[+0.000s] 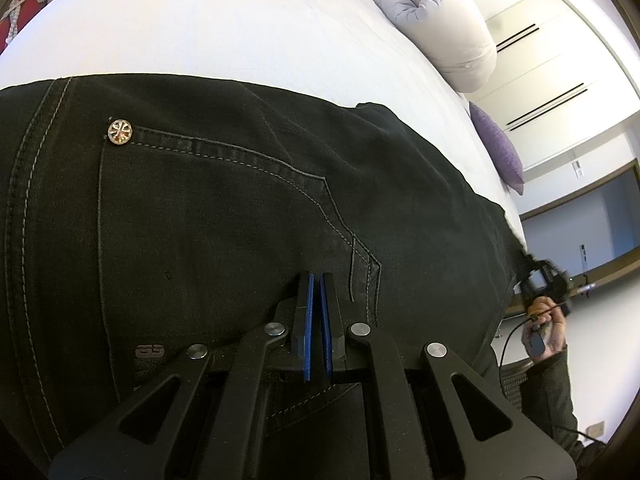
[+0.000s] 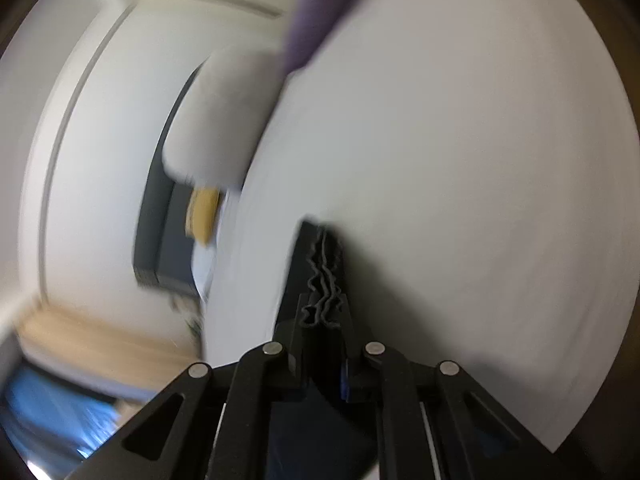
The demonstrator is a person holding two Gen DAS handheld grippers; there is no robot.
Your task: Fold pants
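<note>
— So, where do we stand with the pants (image 1: 224,216)?

— They lie spread across the white bed (image 1: 208,28), black denim, back pocket up. We can see the pocket's grey stitching and a small metal rivet (image 1: 120,131) at its corner. The fabric runs off toward the bed's right edge.

— And our left gripper (image 1: 317,280)?

— It sits low over the denim, just beside the pocket's lower corner. Its blue pads (image 1: 308,320) are nearly together, only a thin slit between them, and we see no cloth caught in that slit.

— What about the right gripper (image 2: 325,236)?

— From its own camera, its fingers are closed on a bunched, wavy edge of the black fabric, folds pinched between them. That view is blurred, so we can't tell which part of the pants it is. In the left view, the right gripper (image 1: 540,276) shows at the far right edge of the pants, with our hand (image 1: 546,332) wrapped around its handle.

— Anything else around?

— A pale rolled duvet (image 1: 436,16) and a purple cushion (image 1: 498,148) rest on the bed's far side, well apart from the pants. White closet doors (image 1: 536,72) stand beyond.
</note>
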